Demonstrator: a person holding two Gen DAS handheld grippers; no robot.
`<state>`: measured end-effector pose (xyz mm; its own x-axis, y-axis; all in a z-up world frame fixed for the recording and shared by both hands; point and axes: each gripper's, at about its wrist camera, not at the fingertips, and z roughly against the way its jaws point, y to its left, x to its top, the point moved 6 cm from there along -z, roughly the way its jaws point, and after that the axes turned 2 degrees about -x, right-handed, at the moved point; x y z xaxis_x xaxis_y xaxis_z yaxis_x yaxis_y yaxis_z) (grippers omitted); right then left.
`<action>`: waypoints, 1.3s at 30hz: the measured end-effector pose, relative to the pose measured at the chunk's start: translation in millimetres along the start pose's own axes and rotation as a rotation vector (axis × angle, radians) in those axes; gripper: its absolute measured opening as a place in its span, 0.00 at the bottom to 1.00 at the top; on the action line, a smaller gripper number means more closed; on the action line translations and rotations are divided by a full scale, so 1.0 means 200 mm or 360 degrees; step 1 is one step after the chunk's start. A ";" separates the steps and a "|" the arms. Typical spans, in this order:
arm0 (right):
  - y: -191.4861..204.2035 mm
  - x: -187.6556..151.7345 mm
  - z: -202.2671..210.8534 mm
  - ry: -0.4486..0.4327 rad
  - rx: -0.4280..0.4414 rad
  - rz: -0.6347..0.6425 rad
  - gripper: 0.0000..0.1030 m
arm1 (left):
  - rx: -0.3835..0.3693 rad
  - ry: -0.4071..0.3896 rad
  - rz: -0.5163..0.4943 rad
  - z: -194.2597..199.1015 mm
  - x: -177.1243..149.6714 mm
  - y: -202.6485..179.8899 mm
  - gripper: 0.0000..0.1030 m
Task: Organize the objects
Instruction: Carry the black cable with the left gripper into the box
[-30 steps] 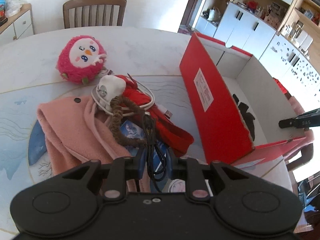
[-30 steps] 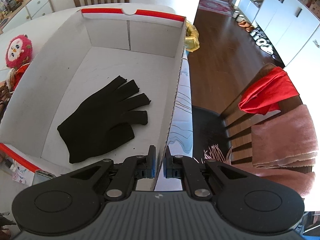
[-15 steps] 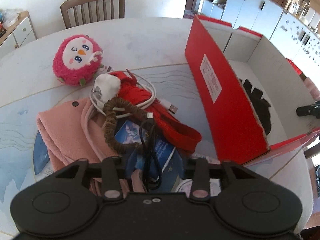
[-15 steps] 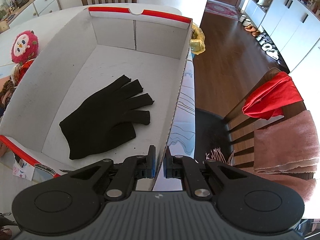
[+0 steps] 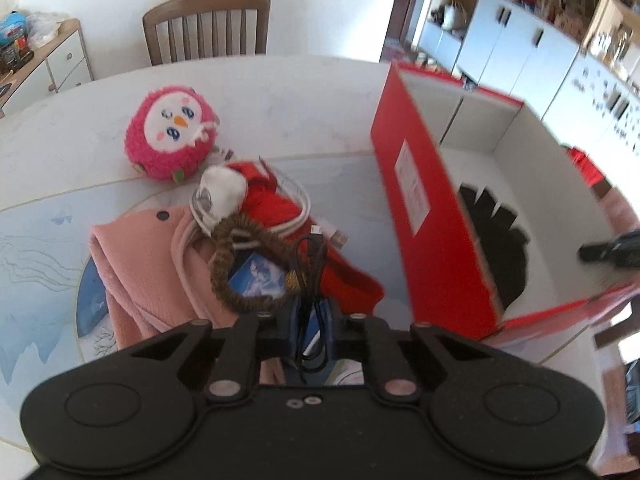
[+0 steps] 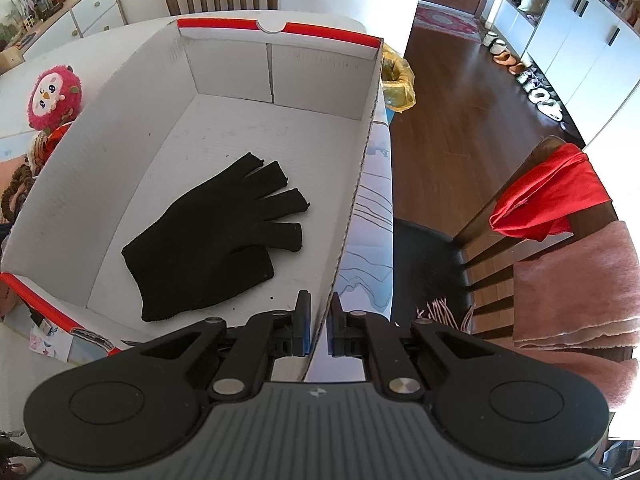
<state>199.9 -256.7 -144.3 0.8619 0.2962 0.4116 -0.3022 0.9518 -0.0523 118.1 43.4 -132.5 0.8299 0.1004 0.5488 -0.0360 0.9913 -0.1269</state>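
On the round table lies a heap: pink cloth (image 5: 144, 264), red cloth (image 5: 276, 208), white charger with cable (image 5: 222, 192), brown braided cord (image 5: 224, 268), and a black cable (image 5: 308, 264) on top. My left gripper (image 5: 312, 320) points down at the heap's near end. Its jaws are closing, and the pads pinch the black cable's loop. Right of the heap stands the red-and-white open box (image 5: 432, 240), holding a black glove (image 6: 216, 240). My right gripper (image 6: 319, 320) is shut on the box's right wall (image 6: 360, 184) at its near corner.
A pink plush toy (image 5: 172, 136) sits behind the heap. A wooden chair (image 5: 208, 28) stands at the table's far side. Right of the table, another chair carries a red cloth (image 6: 552, 196) and a pink towel (image 6: 576, 288). A yellow bag (image 6: 396, 80) lies past the box.
The left jaws spread wider around the black cable, then narrowed onto it. The left view tilted slightly. The right gripper stayed clamped on the box wall.
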 end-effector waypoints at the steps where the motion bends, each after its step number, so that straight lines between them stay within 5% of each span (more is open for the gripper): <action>1: 0.00 0.00 0.00 -0.0001 0.0003 -0.0001 0.07 | -0.0009 -0.0015 0.0014 0.02 0.01 -0.01 0.10; 10: -0.03 0.00 -0.01 -0.0020 0.0037 -0.0009 0.07 | -0.0136 -0.0157 0.0112 0.23 0.14 -0.08 0.08; 20: -0.04 0.00 -0.02 -0.0030 0.0047 -0.0007 0.07 | -0.0295 -0.0289 -0.0037 0.36 0.39 -0.36 0.08; 27: -0.05 0.00 -0.02 -0.0033 0.0051 -0.0011 0.07 | -0.0358 -0.0257 -0.0191 0.20 0.50 -0.62 0.08; 39: -0.05 0.01 -0.03 -0.0032 0.0066 -0.0011 0.07 | -0.0196 0.0024 -0.0444 -0.29 0.45 -0.81 0.08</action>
<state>207.2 -265.4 -148.5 0.8558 0.2876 0.4301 -0.3133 0.9496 -0.0115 230.1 -113.8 -109.9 0.8066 -0.1767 0.5641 0.2618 0.9624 -0.0728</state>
